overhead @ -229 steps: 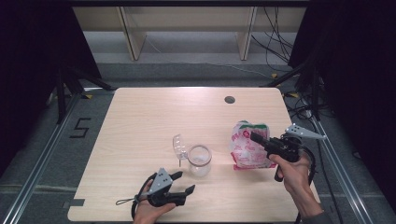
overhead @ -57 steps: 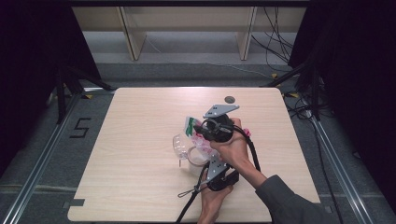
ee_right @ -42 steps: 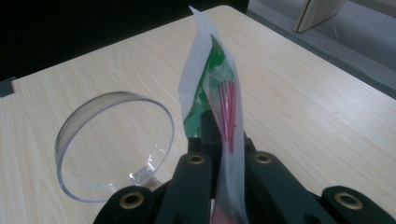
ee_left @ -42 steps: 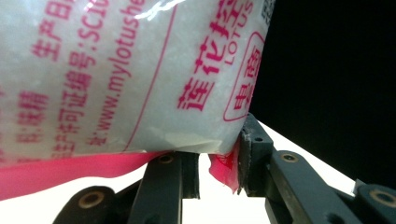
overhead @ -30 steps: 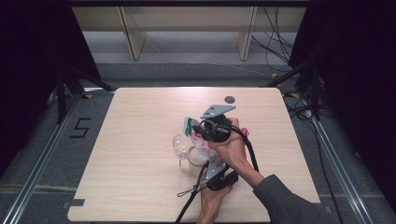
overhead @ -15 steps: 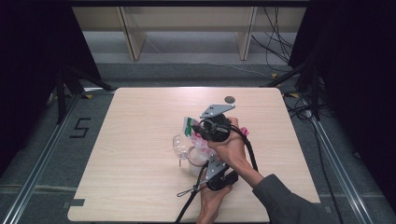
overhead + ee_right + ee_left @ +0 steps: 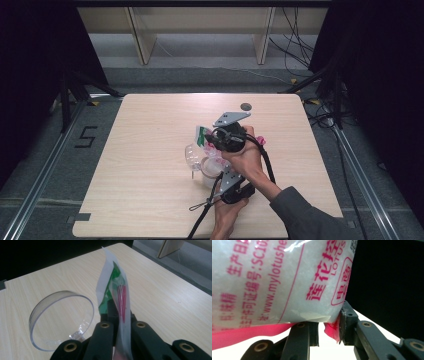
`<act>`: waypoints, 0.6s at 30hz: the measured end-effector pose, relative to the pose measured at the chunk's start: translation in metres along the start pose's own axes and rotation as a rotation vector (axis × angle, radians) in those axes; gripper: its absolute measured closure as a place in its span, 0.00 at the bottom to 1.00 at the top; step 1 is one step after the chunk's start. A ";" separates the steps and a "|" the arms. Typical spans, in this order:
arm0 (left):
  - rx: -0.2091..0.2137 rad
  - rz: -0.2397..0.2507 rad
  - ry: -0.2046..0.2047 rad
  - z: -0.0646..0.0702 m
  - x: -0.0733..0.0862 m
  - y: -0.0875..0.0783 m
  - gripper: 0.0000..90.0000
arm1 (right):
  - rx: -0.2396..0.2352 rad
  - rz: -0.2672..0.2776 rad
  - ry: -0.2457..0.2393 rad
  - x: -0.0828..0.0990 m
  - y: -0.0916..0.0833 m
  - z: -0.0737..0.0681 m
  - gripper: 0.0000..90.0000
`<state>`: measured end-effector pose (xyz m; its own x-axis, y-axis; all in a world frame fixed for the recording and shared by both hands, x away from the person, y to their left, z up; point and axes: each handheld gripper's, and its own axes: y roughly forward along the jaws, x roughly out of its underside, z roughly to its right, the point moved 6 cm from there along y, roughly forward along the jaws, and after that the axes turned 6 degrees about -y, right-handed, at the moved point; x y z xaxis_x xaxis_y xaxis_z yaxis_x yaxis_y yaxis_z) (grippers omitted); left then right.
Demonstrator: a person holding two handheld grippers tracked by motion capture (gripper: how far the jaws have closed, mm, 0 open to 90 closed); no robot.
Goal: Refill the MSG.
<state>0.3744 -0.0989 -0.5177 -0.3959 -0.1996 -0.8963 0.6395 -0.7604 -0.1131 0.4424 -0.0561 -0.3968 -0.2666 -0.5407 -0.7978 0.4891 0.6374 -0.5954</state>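
Note:
A clear bag of white granules with pink print and a green top (image 7: 202,135) is held over a clear cup (image 7: 206,170) near the table's middle. My right gripper (image 7: 214,141) is shut on the bag's flat top edge (image 7: 117,290), which stands upright between its jaws (image 7: 122,325). My left gripper (image 7: 223,175) reaches up from below, beneath the right hand. Its jaws (image 7: 329,332) pinch the bag's pink bottom corner, and the bag's bulk (image 7: 274,277) looms just above them. A clear round lid (image 7: 60,293) lies on the table left of the bag.
The pale wooden table (image 7: 150,125) has a small dark round spot (image 7: 245,106) near its far edge. Cables trail from both grippers toward the front edge. Wooden shelf legs (image 7: 142,40) stand on the floor beyond the table.
Since the earliest frame the right gripper has carried the bag from the table's right to over the cup, and the left gripper has come under it. Over the last two seconds nothing moves.

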 end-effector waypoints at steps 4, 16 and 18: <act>0.001 0.004 -0.001 0.001 0.000 0.000 0.81 | 0.004 0.007 0.001 0.000 0.001 -0.001 1.00; 0.006 0.005 0.002 0.001 0.000 0.001 0.81 | 0.010 0.008 -0.025 -0.001 0.001 -0.001 1.00; 0.007 0.006 0.000 0.001 0.000 0.001 0.81 | 0.013 0.004 -0.018 -0.001 0.001 -0.002 1.00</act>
<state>0.3742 -0.1000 -0.5170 -0.3922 -0.2037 -0.8971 0.6371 -0.7636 -0.1051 0.4410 -0.0538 -0.3970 -0.2496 -0.5480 -0.7984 0.5006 0.6327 -0.5908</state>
